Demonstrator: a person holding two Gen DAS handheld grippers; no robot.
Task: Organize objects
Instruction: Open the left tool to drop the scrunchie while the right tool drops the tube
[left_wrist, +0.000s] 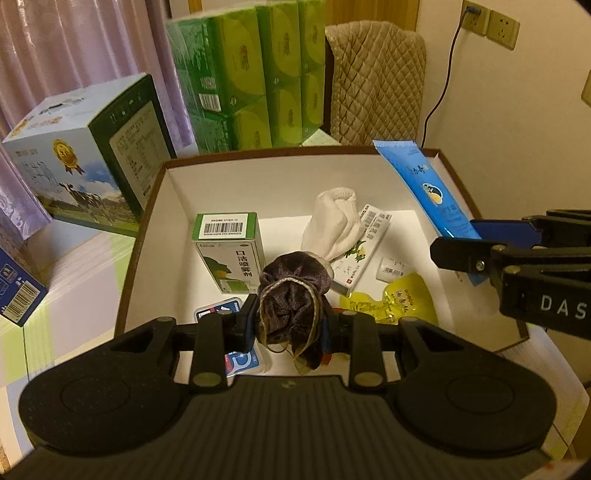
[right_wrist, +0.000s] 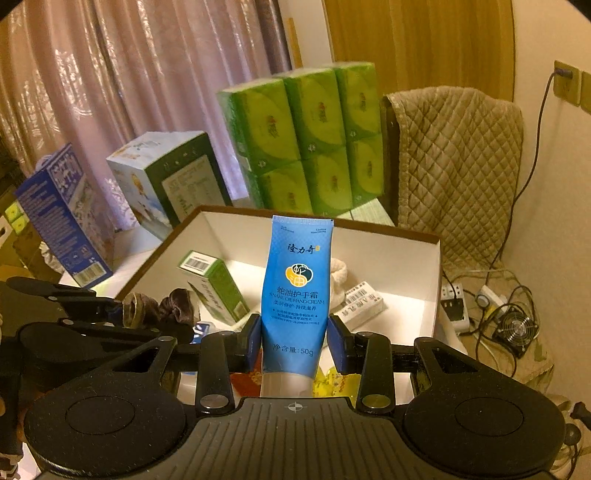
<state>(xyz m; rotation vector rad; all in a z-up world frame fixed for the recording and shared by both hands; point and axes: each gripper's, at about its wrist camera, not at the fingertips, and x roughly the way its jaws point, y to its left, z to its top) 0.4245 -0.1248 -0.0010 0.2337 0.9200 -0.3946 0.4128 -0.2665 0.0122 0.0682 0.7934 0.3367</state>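
Big open brown cardboard box with white inside (left_wrist: 173, 206) sits on the worktop, ahead of and below both jaws. Right gripper (right_wrist: 294, 343): jaws clamped on an upright blue hand cream tube (right_wrist: 295, 280), white cap down, over the box. Left gripper (left_wrist: 288, 325): jaws closed on a dark purple velvet drawstring pouch (left_wrist: 291, 291), above the box floor. Just ahead of it: green-white spray carton (left_wrist: 229, 247), white rolled sock (left_wrist: 332, 221).

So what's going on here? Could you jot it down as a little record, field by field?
left gripper: shut on a dark velvet pouch
right gripper: shut on a blue hand cream tube
position: both held above the open box
in the box: green carton, white sock, yellow packet
behind: green tissue packs
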